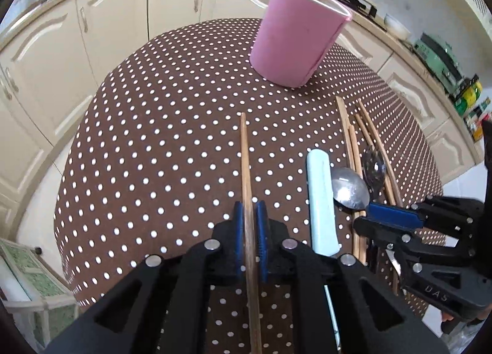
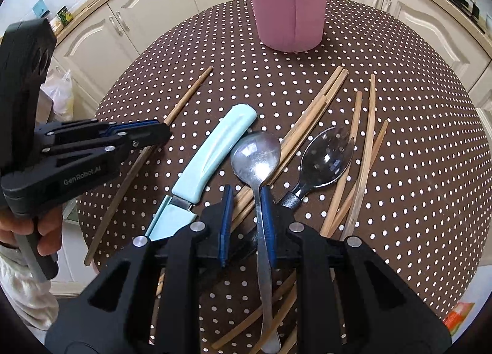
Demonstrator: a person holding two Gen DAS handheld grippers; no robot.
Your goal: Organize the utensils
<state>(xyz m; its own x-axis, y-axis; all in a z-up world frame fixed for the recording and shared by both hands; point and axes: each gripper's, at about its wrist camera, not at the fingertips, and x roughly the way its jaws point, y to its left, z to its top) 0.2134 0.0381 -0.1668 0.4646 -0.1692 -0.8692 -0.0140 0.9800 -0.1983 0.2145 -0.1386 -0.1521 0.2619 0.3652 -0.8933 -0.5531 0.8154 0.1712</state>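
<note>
Left wrist view first: the left claw (image 1: 250,224) is clenched on a single chopstick (image 1: 245,154) lying along the dotted surface (image 1: 153,138), gripped mid-length, probably to carry it level to the pink cup (image 1: 296,37) at upper right, where two chopsticks already stand. Right wrist view: at centre the right claw (image 2: 247,215) straddles the steel spoon (image 2: 256,154); its right pad touches the handle, though whether it truly pinches is hard to tell. One pale-blue knife (image 2: 212,157), one dark spoon (image 2: 327,151) and roughly eight loose chopsticks (image 2: 310,114) wait.
</note>
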